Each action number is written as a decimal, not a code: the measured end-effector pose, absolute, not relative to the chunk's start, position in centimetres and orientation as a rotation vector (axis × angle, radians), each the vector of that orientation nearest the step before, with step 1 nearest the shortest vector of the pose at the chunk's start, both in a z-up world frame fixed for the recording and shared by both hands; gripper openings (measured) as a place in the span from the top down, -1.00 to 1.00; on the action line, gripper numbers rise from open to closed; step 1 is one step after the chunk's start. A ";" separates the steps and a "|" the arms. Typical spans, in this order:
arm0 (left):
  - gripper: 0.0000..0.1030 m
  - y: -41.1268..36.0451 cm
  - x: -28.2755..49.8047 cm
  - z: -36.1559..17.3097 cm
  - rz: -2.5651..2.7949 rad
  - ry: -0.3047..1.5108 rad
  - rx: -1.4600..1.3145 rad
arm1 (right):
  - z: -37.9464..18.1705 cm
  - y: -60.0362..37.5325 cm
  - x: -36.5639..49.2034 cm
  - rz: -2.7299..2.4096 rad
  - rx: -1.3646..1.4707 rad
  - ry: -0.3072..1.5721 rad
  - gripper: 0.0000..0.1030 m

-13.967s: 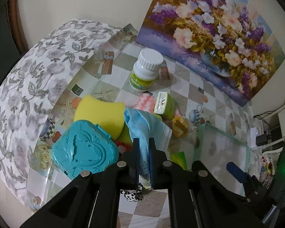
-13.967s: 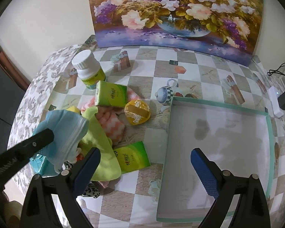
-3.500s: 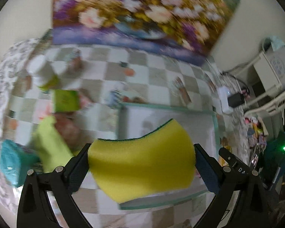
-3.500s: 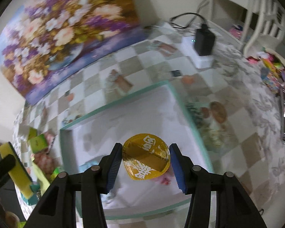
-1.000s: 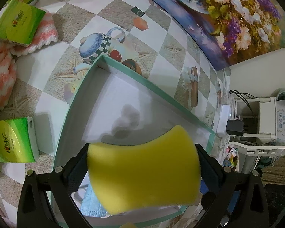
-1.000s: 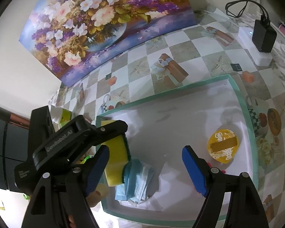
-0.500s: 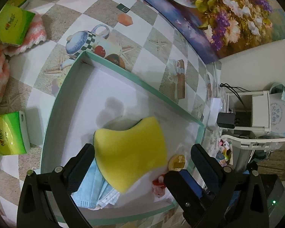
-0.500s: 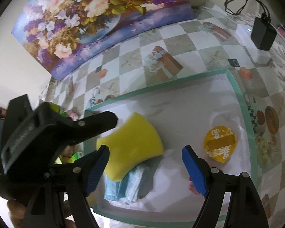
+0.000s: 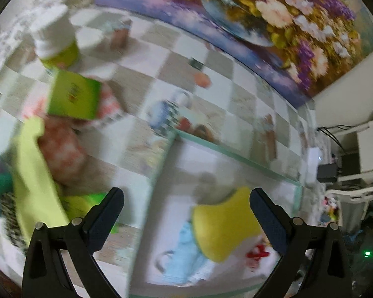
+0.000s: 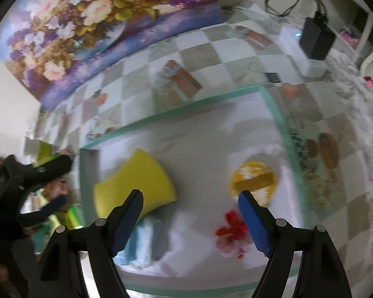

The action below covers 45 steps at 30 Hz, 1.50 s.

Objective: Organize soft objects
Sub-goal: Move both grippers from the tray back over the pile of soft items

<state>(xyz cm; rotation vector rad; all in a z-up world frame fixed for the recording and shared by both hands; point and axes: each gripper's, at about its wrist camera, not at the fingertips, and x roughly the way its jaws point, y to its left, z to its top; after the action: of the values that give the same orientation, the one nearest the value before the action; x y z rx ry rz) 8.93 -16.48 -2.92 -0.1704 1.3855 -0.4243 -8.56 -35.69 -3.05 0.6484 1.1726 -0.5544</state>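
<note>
Sponge [image 10: 134,178], yellow, lies inside your green-rimmed tray [image 10: 278,114], resting partly on the blue face mask [image 10: 143,241] at the tray's left end. Your left gripper [image 9: 186,213] is spread wide and holds nothing; it sits over the tray's left edge. Your right gripper [image 10: 190,213] is likewise wide open and empty above the tray. The yellow round packet [image 10: 255,181] and a red item [image 10: 232,231] lie at the tray's right end.

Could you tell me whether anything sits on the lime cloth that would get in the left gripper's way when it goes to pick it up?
Partly. The open left gripper has clear air ahead, but on the table, left of the tray, an orange-white cloth lies partly across the lime cloth. The view is blurred, so the exact overlap is uncertain.
</note>
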 end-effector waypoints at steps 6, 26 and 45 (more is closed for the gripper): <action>-0.96 -13.9 9.5 -0.6 -0.380 1.298 -0.101 | -0.9 -36.0 -9.1 -0.622 0.597 1.141 -0.58; -0.96 -5.8 7.4 3.4 -0.342 1.209 -0.060 | 4.3 -26.0 -4.5 -0.413 0.443 1.049 -0.58; -0.96 -2.5 11.5 1.3 -0.280 1.273 -0.056 | -1.0 -17.8 2.5 -0.191 0.339 1.175 -0.59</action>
<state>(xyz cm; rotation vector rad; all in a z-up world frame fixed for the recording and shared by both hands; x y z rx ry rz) 11.52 -2.53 1.29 -0.0564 1.2735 -0.2800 2.54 -17.80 -1.00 0.3391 1.1748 -0.1906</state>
